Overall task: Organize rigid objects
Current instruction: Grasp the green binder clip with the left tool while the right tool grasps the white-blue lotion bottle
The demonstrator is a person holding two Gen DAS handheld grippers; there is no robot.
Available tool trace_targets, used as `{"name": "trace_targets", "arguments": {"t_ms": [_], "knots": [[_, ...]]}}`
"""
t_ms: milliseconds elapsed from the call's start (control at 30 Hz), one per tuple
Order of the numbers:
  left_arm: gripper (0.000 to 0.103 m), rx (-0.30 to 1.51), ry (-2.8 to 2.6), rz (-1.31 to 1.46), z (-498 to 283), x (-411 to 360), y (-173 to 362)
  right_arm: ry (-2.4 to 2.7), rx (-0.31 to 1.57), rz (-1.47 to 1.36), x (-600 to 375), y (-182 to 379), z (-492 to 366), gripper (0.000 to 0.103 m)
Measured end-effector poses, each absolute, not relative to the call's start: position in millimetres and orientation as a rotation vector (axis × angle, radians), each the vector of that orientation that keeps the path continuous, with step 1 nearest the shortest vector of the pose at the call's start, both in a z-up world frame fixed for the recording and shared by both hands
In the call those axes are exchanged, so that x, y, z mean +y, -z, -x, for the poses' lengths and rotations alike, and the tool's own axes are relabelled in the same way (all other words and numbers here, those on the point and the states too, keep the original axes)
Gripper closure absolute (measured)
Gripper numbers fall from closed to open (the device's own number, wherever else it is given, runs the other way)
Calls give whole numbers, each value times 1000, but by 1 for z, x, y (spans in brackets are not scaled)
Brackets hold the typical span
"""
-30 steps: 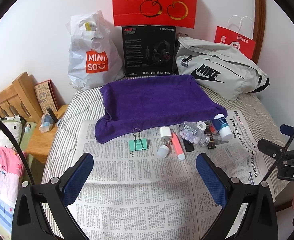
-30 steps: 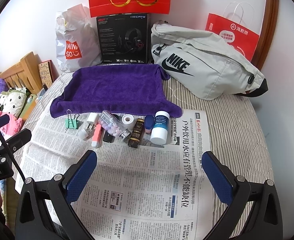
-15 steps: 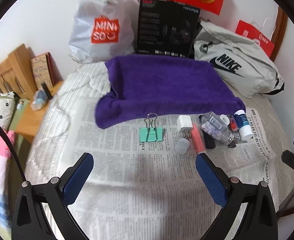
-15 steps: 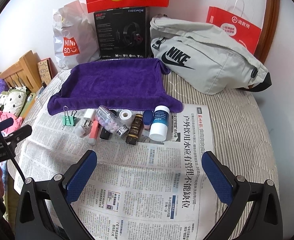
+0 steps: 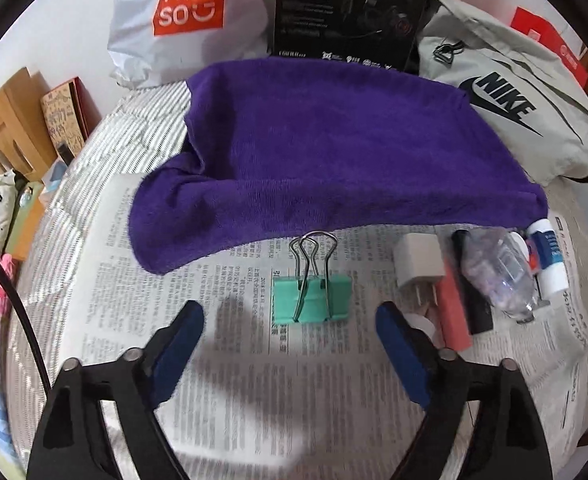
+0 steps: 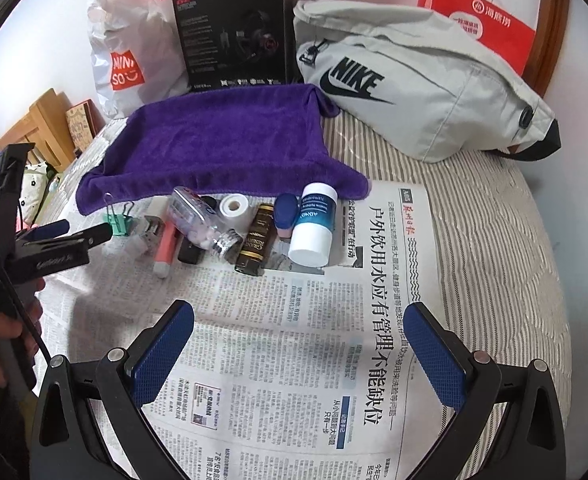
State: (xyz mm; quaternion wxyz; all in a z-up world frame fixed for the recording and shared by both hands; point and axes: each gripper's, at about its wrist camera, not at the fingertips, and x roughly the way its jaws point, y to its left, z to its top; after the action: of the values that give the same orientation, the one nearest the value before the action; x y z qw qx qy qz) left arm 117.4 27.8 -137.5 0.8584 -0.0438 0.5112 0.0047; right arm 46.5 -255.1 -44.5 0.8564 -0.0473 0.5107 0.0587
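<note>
A green binder clip (image 5: 312, 298) lies on the newspaper (image 5: 253, 380), wire handles pointing at the purple towel (image 5: 334, 140). My left gripper (image 5: 289, 316) hangs low over it with its jaws closing, the clip just ahead of the blue pads, which do not touch it. To the clip's right lie a white plug (image 5: 418, 264), a coral marker (image 5: 456, 308), a clear pill bottle (image 5: 498, 268) and a blue-and-white bottle (image 6: 314, 224). My right gripper (image 6: 300, 316) is open above bare newspaper (image 6: 294, 360), short of this row and holding nothing.
A Miniso bag (image 5: 181, 20), a black headset box (image 6: 233, 32) and a grey Nike bag (image 6: 414, 88) stand along the wall behind the towel. A tape roll (image 6: 231, 208) and a dark tube (image 6: 257, 240) lie in the row. Wooden furniture (image 5: 9, 128) stands left of the bed.
The left gripper has dropped and moved forward onto the green binder clip, and its jaws have narrowed. The right gripper has sunk slightly toward the newspaper and stays wide.
</note>
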Motion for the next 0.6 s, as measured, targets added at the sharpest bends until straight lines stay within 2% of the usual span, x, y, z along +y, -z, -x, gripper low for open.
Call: {"name": "trace_targets", "arguments": {"t_ms": [133, 200, 267, 367, 600], "knots": [[30, 1071, -14, 101, -125, 25, 147, -117, 1090, 97, -259, 53, -53, 0], [37, 1047, -19, 68, -127, 20, 146, -112, 1097, 88, -263, 57, -57, 0], [52, 1028, -9, 45, -127, 17, 145, -108, 1109, 76, -267, 62, -62, 0], [63, 1014, 14, 41, -127, 18, 143, -109, 1105, 52, -272, 66, -70, 0], [63, 1004, 34, 43, -120, 19, 142, -107, 1083, 51, -274, 75, -112, 4]]}}
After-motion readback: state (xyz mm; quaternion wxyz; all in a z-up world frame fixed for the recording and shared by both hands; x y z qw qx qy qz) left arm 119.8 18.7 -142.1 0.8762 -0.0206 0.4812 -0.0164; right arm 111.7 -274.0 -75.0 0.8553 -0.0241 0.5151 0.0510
